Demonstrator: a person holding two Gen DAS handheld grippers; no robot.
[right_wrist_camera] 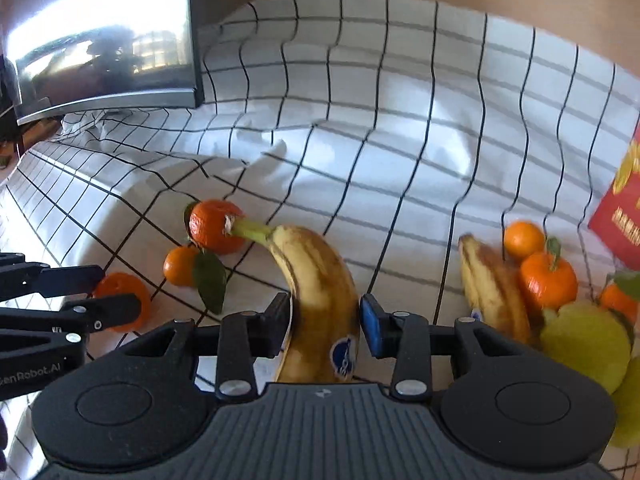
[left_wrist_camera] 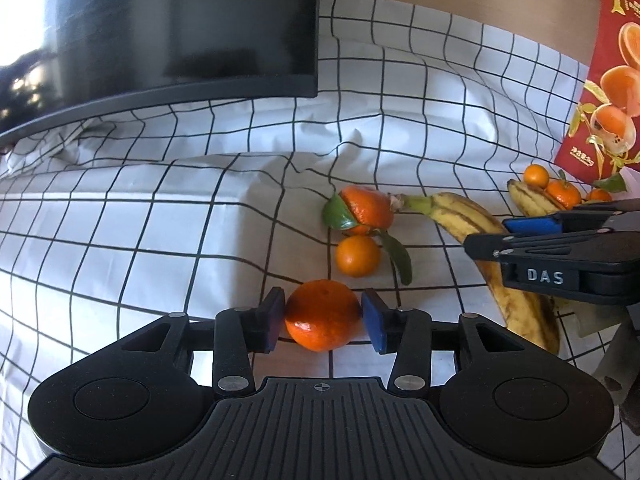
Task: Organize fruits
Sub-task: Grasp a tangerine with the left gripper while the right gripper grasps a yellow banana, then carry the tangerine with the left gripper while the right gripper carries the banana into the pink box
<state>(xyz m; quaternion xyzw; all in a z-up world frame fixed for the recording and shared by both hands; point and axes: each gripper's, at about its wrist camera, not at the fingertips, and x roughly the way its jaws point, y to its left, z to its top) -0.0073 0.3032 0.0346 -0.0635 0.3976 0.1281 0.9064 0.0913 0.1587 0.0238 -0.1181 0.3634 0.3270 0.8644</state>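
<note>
Left gripper (left_wrist_camera: 322,322): its pads stand either side of a mandarin (left_wrist_camera: 322,315), which sits on the cloth; a sliver of space shows at each pad, so the fruit looks set down and free, not squeezed.
Right gripper (right_wrist_camera: 325,322): closed around the lower body of a banana (right_wrist_camera: 320,300). The left pad presses the peel and the right one sits at its edge, so I judge this a grip.
Banana: it lies lengthwise along the gripper's line, stem pointing away and touching a leafy mandarin (right_wrist_camera: 216,226). Taking it across the thick middle, near the sticker, keeps a curved fruit from swinging.
Mandarin group: the leafy one, a smaller one (left_wrist_camera: 357,255) just beside it, and the one between the left pads lie near each other on the left, which looks like a pile being built by kind.
Unsorted heap: on the right, a second banana (right_wrist_camera: 494,292), more mandarins (right_wrist_camera: 548,280) and a yellow-green fruit (right_wrist_camera: 586,342) crowd together near a red box (left_wrist_camera: 612,80).
Desk: covered by a white checked cloth (left_wrist_camera: 160,220), rumpled in ridges that could let round fruit roll.
Monitor (left_wrist_camera: 160,28): stands dark at the back left, apart from the fruit.
Stage, as I judge it: partway through, with the right heap not yet sorted.
Risk: lifting the banana may nudge the mandarin at its stem.
</note>
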